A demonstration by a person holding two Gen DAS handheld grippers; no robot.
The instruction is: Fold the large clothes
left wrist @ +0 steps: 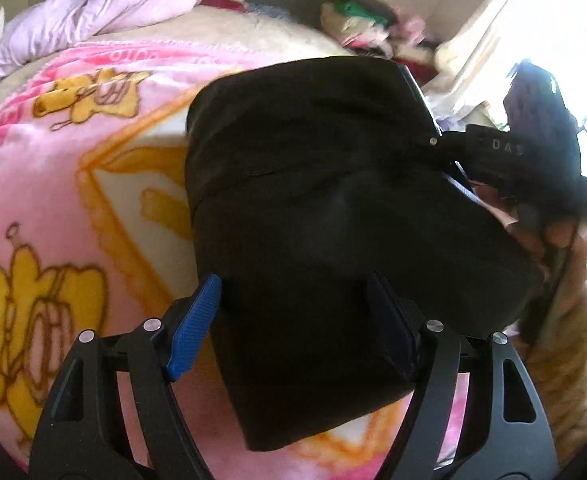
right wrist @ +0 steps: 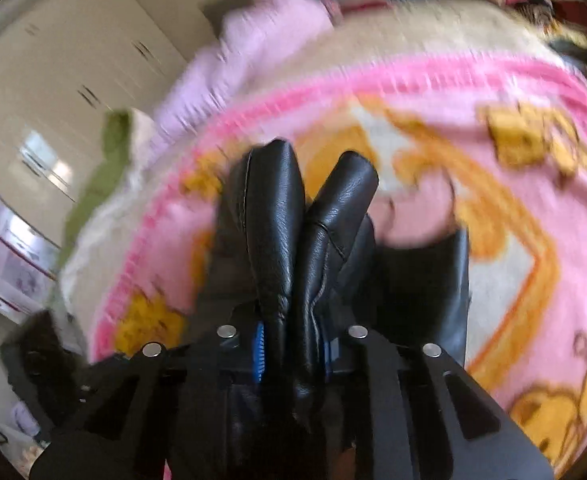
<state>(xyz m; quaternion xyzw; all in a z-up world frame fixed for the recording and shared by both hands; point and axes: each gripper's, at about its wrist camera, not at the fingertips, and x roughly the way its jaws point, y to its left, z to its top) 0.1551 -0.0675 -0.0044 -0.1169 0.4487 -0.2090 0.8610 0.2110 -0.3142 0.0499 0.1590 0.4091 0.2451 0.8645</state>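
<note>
A black garment (left wrist: 317, 216) lies bunched on a pink cartoon blanket (left wrist: 45, 152). My left gripper (left wrist: 293, 320) is open, its blue fingers (left wrist: 191, 324) standing on either side of the black cloth. In the right wrist view, my right gripper (right wrist: 293, 348) is shut on a folded piece of the black leather-like garment (right wrist: 293, 220), which sticks up between the fingers above the blanket (right wrist: 493, 160). The right gripper's body (left wrist: 505, 148) shows at the far right of the left wrist view, at the garment's edge.
A lilac garment (left wrist: 105, 4) lies at the head of the bed, also in the right wrist view (right wrist: 233, 60). A heap of mixed clothes (left wrist: 373, 20) is at the back. A bright window (left wrist: 565, 40) is on the right. White cupboards (right wrist: 65, 60) stand to the left.
</note>
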